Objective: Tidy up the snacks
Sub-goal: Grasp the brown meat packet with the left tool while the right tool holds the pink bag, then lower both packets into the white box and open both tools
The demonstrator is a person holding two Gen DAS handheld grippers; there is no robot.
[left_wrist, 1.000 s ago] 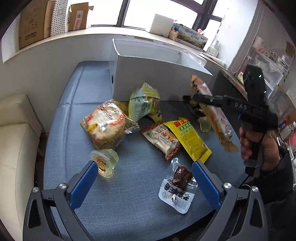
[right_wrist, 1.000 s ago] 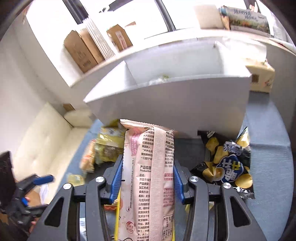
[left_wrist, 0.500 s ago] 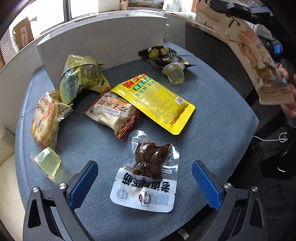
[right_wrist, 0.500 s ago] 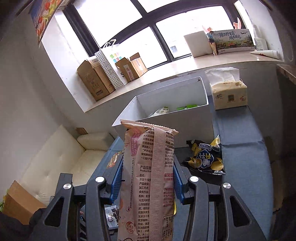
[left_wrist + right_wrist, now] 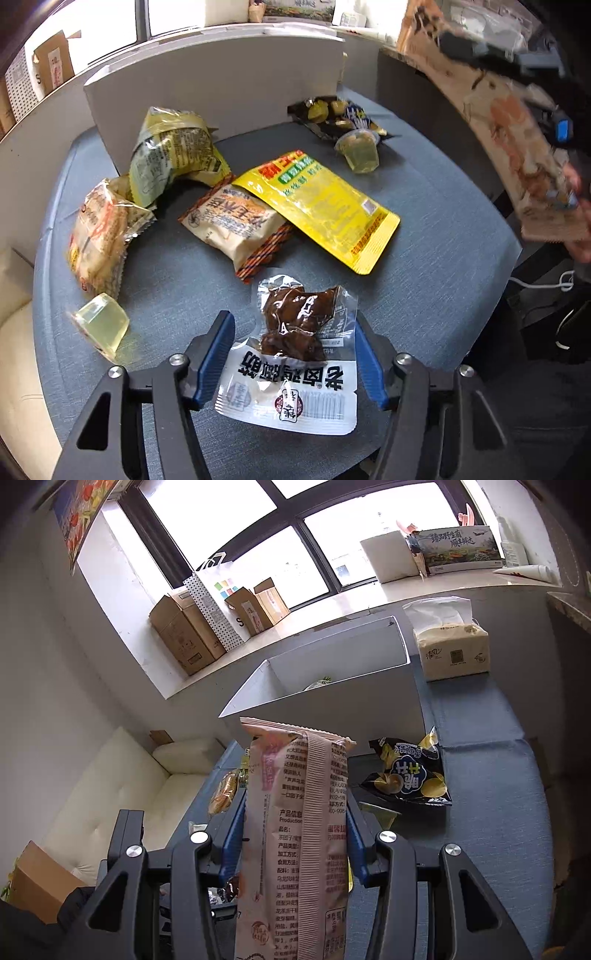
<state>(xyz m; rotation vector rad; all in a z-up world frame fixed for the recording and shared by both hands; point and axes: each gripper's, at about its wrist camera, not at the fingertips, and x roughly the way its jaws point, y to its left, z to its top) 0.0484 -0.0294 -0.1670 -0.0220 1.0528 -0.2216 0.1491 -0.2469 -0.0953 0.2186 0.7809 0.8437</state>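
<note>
Two grippers, left gripper (image 5: 293,363) closing around meat pouch (image 5: 295,354), right gripper (image 5: 295,834) clamping pink packet (image 5: 295,834), bottom cut off

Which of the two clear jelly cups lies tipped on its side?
The clear jelly cup beside the left gripper; the other cup, by the black chip bag, stands upright.

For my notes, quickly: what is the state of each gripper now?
Left gripper: closing around the braised meat pouch, not clamped yet.
Right gripper: shut on the pink snack bag.
</note>
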